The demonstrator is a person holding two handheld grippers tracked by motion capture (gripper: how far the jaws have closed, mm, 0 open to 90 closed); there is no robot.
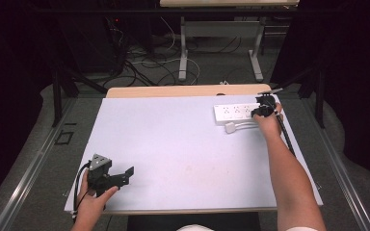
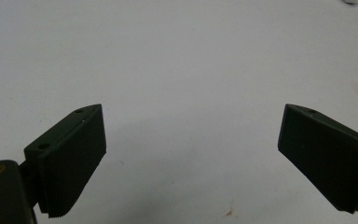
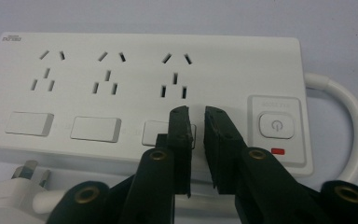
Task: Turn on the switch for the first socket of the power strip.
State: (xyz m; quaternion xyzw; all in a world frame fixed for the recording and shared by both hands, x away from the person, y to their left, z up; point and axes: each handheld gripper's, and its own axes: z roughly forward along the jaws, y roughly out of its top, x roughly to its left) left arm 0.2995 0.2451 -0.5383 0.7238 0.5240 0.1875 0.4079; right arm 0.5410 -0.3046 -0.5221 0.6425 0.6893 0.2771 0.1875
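Power strip [image 1: 237,112] lies at the table's [image 1: 173,144] far right, well away from the left gripper [image 1: 124,176], which idles near the front-left edge, jaws wide apart and empty. Right gripper [image 3: 196,135] hovers over the strip's third rocker switch [image 3: 154,133], jaws nearly together, gripping nothing, probably bunched to press it

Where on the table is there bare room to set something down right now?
Bare: the wide stretch of table between the left gripper and the power strip. Crowded: the far right corner, where the right gripper stands over the strip beside its plug and cord.
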